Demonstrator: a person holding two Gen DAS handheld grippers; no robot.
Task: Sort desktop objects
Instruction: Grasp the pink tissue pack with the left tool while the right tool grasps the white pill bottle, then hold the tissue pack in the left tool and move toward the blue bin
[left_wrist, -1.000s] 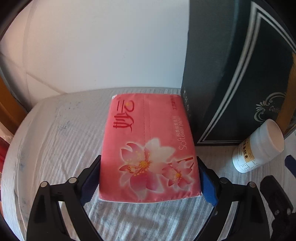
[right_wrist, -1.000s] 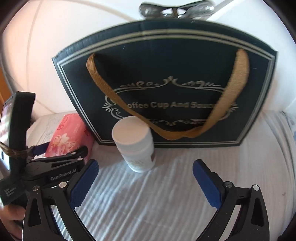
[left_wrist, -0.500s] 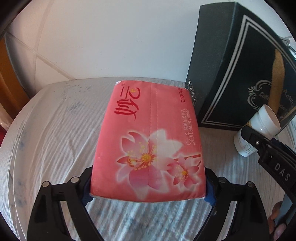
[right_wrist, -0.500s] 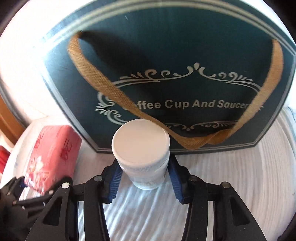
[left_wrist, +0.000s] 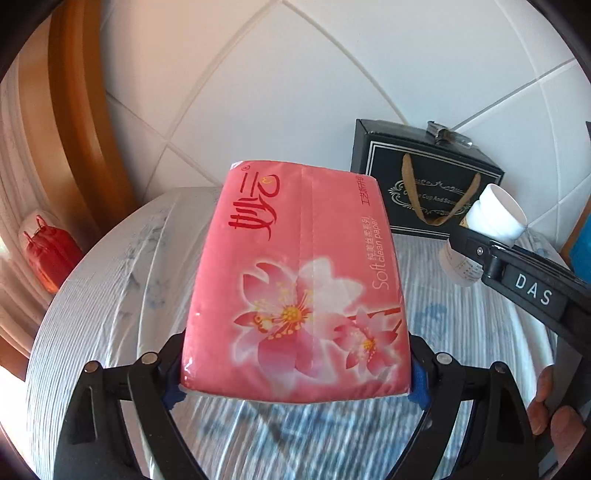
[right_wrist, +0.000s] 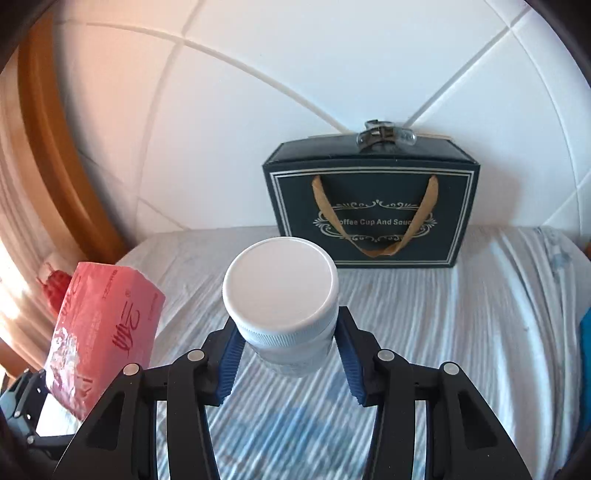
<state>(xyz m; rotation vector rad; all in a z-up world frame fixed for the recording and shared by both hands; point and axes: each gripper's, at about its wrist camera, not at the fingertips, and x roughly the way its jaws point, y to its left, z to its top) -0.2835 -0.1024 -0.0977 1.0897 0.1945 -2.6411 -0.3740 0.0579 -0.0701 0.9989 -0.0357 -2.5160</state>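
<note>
My left gripper (left_wrist: 295, 384) is shut on a pink tissue pack (left_wrist: 299, 280) with flower print and holds it lifted above the white cloth-covered table (left_wrist: 110, 288). My right gripper (right_wrist: 288, 358) is shut on a white pill bottle (right_wrist: 282, 295) with a ribbed cap and holds it lifted above the table. The bottle (left_wrist: 491, 225) and the right gripper also show at the right of the left wrist view. The tissue pack (right_wrist: 103, 332) shows at the left of the right wrist view.
A dark gift box (right_wrist: 369, 214) with a tan ribbon handle stands at the back of the table against the white tiled wall, with a clip (right_wrist: 384, 133) on top. A red object (left_wrist: 48, 254) lies beyond the table's left edge. Something blue (right_wrist: 585, 343) sits at the right.
Both grippers have lifted and pulled back from the gift box with their loads. The right gripper closed on the bottle during the last second.
</note>
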